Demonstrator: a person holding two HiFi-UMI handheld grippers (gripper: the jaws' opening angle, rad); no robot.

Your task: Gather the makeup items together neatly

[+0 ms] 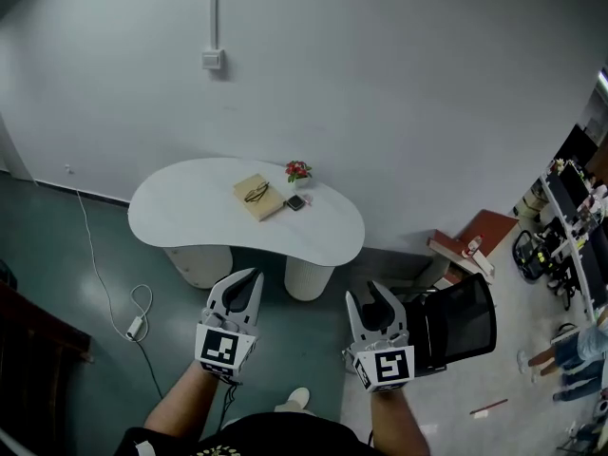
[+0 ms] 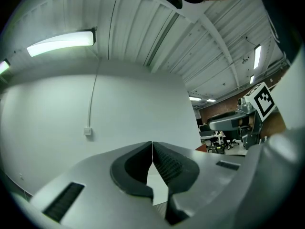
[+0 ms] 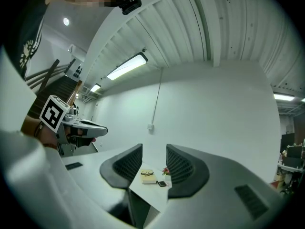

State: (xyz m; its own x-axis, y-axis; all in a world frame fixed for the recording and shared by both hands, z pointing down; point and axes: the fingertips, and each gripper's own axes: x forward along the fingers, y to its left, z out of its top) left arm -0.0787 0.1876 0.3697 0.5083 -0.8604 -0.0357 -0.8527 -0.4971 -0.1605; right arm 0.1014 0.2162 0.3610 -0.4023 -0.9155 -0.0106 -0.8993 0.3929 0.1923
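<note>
A white kidney-shaped table [image 1: 171, 226] stands against the wall. On it lie a tan box [image 1: 258, 198] with dark glasses on top, a small dark item [image 1: 295, 202] and a little pot of red flowers [image 1: 297, 171]. Both grippers hang over the floor, well short of the table. My left gripper [image 1: 237, 288] is shut, its pads meeting at the tips with nothing between them [image 2: 152, 149]. My right gripper [image 1: 370, 297] is open and empty. Through its gap [image 3: 154, 159] I see the table [image 3: 152, 197], the box [image 3: 148, 176] and the dark item [image 3: 162, 183] far off.
A black office chair [image 1: 456, 326] stands just right of my right gripper. A white cable with a plug [image 1: 133, 326] trails on the floor at left. Dark furniture [image 1: 28, 350] fills the lower left. Desks and a person [image 1: 570, 350] are at far right.
</note>
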